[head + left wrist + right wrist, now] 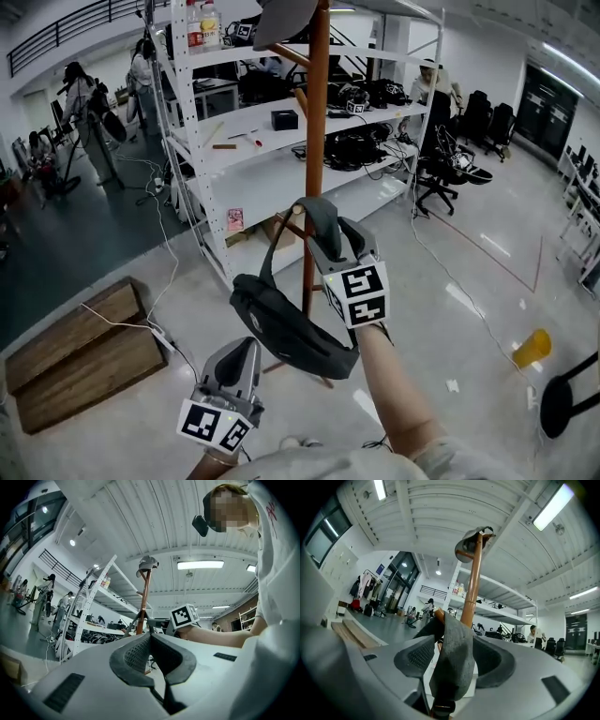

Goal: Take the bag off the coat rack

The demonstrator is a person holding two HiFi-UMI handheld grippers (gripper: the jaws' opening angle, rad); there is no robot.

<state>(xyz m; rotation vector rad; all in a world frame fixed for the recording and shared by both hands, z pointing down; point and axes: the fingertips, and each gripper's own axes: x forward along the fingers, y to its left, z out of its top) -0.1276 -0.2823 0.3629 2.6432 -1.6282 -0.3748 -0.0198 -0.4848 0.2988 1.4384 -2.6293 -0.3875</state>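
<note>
Seemingly the bag (281, 328) still hangs by its strap (452, 663) from a low peg (439, 616) of the coat rack (317, 141); our right gripper (323, 217) gapes wide around the strap without pinching it, our left gripper (246, 347) sits shut and empty, so we judge the lift-off not yet done.

The bag (291, 328) is black, and its strap (452, 663) is dark grey. The coat rack (317, 141) is reddish-brown wood. The left tongs (246, 347) and right tongs (317, 217) are pale grey with black-and-white square markers. The cup (532, 348) is yellow, the floor (450, 281) glossy pale grey.
</note>
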